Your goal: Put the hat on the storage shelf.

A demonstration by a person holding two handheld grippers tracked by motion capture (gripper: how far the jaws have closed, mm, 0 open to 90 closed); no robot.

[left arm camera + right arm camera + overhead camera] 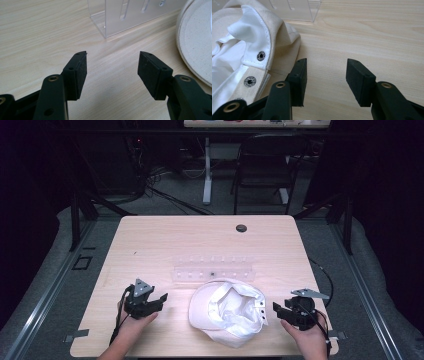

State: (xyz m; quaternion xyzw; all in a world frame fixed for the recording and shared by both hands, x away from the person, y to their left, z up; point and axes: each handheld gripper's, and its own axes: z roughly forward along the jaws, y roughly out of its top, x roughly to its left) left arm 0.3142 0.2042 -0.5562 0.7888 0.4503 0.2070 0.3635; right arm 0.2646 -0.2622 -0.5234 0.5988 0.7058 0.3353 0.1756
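Pale wooden table (150, 240) under a dim room, chair and cables beyond its far edge. Cream cap (227, 312) lying crown-down near the table's front edge, white lining up, brim toward the left, snap strap (253, 72) with metal studs at its right rear. Clear acrylic rack (212, 269) just behind the cap, slots along its top. Left gripper (159, 301) just left of the cap, jaws spread wide over bare wood, nothing between them. Right gripper (276, 308) just right of the cap, beside the strap, jaws likewise apart and empty, one pad near the cap's edge but not touching. Judged step: approach before a grasp, cap not yet taken. Next move likely calls for closing on the rear band or strap and on the brim, pads square to thin fabric. No brand, label or legible writing on cap, rack or grippers.
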